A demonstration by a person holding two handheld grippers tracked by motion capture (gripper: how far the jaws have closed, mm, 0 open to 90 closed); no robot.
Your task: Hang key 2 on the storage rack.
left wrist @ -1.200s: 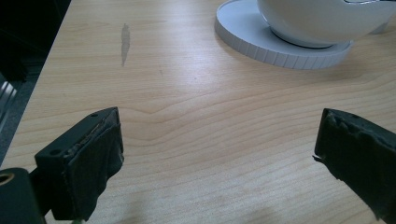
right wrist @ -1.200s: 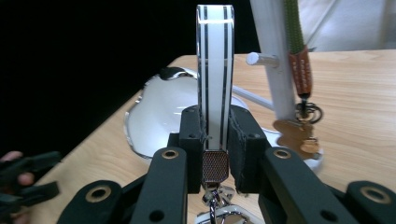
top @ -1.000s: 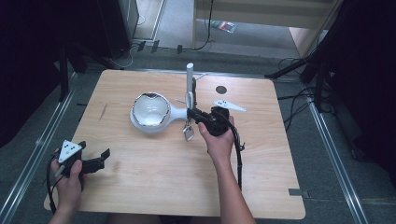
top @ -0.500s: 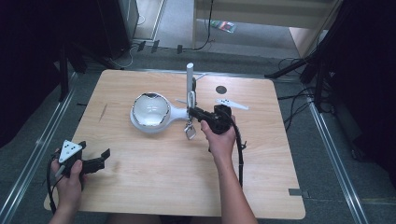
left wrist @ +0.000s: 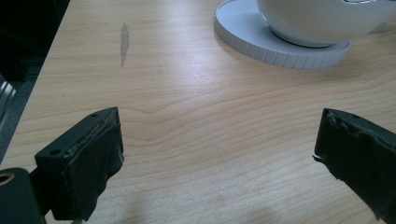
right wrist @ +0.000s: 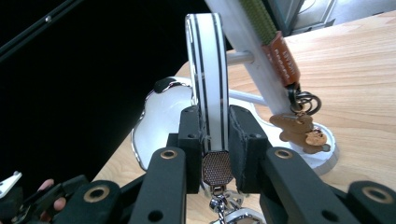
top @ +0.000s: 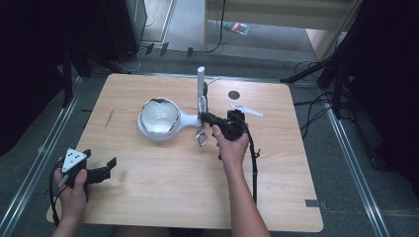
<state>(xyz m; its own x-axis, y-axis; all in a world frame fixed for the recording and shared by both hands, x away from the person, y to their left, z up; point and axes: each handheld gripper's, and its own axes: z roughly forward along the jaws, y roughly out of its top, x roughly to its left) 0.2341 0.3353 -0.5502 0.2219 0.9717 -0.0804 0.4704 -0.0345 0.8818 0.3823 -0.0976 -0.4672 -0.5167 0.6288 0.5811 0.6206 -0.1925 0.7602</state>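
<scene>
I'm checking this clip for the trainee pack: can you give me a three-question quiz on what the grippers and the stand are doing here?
1. True or false: the right gripper is shut on the white strap with black stripes.
2. How do the left gripper's jaws stand? A) wide apart over bare table, B) shut on the white bowl, C) shut on a keyring.
3. What hangs from the green strap on the white stand?

Key:
1. True; both pads press on the strap.
2. A; the white bowl lies ahead of them, untouched.
3. A brown tag, metal rings and a small brown bear-shaped charm.
</scene>
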